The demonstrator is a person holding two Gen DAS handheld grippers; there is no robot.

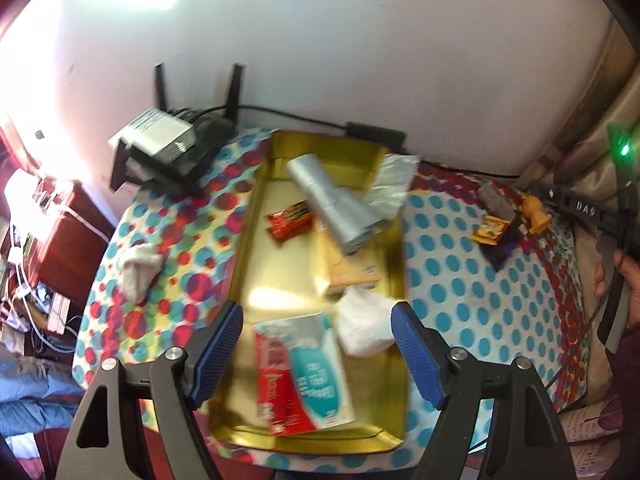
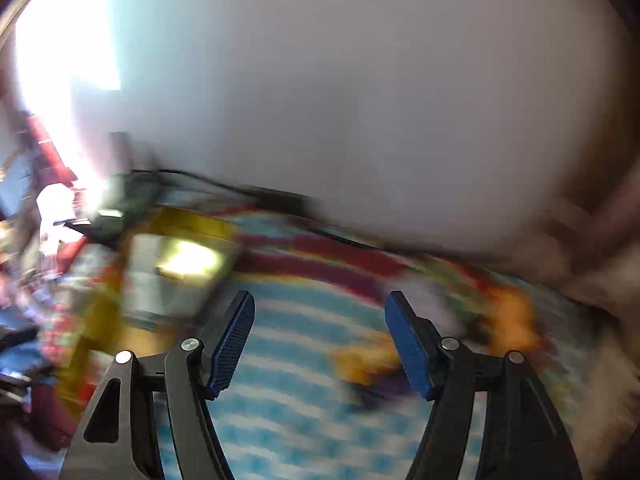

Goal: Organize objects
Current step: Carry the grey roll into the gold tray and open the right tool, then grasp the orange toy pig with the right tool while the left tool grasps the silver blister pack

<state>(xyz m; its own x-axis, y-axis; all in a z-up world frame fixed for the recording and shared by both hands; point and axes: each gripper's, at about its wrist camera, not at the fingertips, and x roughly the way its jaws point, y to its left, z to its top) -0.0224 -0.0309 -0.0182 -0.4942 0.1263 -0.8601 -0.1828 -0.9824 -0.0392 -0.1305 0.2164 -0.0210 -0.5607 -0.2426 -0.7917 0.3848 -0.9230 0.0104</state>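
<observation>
Left gripper (image 1: 318, 354): spread wide, empty, above red-and-teal carton (image 1: 302, 376) in shiny gold metal tray (image 1: 250, 240), collecting loose items.
Right gripper (image 2: 320, 344): agape, empty; view blurred.

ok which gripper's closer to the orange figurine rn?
Right. The right gripper, open, hovers over the cloth just left of the orange figurine. The left gripper, also open, hangs above the gold tray, well to the figurine's left.

Harsh window glare blows out the upper left — right wrist view is smeared with motion blur, fisheye-bent edges.
</observation>
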